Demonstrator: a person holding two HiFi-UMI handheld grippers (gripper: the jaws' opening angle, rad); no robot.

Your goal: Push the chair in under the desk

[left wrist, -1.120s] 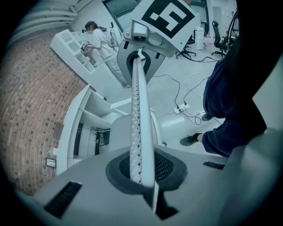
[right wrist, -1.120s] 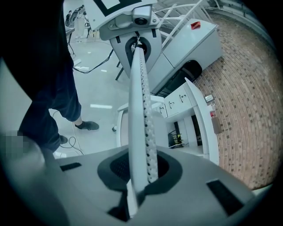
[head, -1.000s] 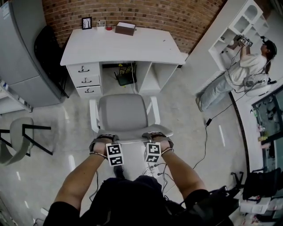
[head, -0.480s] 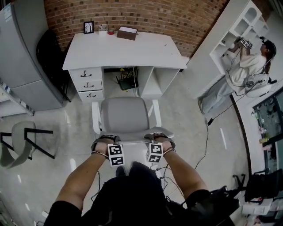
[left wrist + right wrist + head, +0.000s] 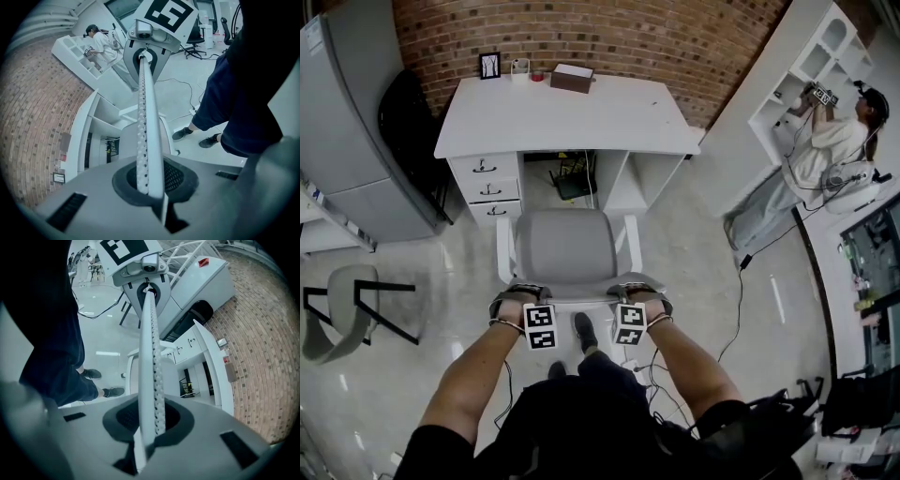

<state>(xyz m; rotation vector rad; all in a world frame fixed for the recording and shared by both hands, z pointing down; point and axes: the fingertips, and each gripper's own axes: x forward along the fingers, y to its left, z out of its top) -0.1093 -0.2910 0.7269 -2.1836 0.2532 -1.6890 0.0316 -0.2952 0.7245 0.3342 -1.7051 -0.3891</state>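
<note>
Left gripper (image 5: 521,292) shut tight, empty; right gripper (image 5: 637,291) jaws just been opening a hair, nothing between. Both parked on backrest top of grey office chair (image 5: 567,246), dead ahead. Desk (image 5: 572,117) kneehole straight beyond, so probably even two-handed shove.

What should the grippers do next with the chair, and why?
Probably push the chair straight forward into the knee opening of the desk. Its seat front is only at the opening's mouth, so it isn't tucked in yet. The left gripper, jaws shut, and the right gripper, jaws nearly together though just opening slightly with nothing between them, both seem to press on the backrest.
</note>
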